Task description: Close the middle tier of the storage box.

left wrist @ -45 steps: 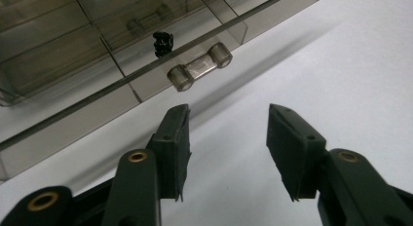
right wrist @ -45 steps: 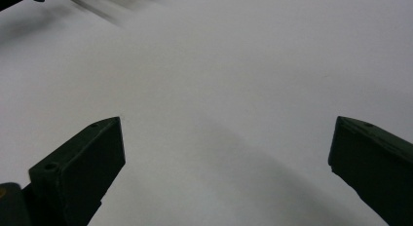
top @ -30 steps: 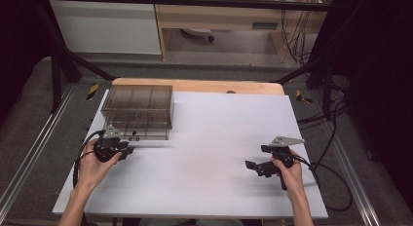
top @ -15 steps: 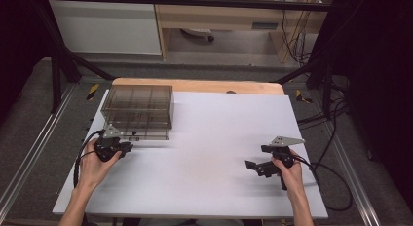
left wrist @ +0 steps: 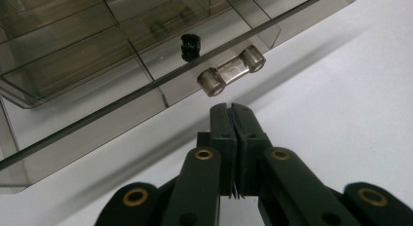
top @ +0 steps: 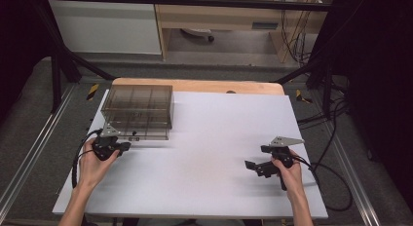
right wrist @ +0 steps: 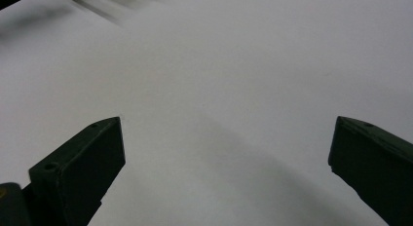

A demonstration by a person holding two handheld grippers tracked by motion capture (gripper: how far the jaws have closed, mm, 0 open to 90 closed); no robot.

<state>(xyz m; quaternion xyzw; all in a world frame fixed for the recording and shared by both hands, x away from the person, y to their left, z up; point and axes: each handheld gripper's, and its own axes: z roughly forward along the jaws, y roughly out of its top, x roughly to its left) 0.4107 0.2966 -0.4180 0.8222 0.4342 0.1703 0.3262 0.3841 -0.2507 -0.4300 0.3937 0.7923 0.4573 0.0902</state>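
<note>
On the white table (top: 204, 158) two grippers are held, the right gripper (right wrist: 226, 172) with both jaws spread wide over bare surface, the left gripper (left wrist: 232, 109) with jaws pressed together just before the one clear handle (left wrist: 232, 70) of one smoky drawer box (top: 139, 110) at the far left.

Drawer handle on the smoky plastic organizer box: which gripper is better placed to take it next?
Left. The left gripper points at the drawer handle from just short of it, jaws shut, so it must open first. The right gripper sits open across the table, far from the organizer box.
</note>
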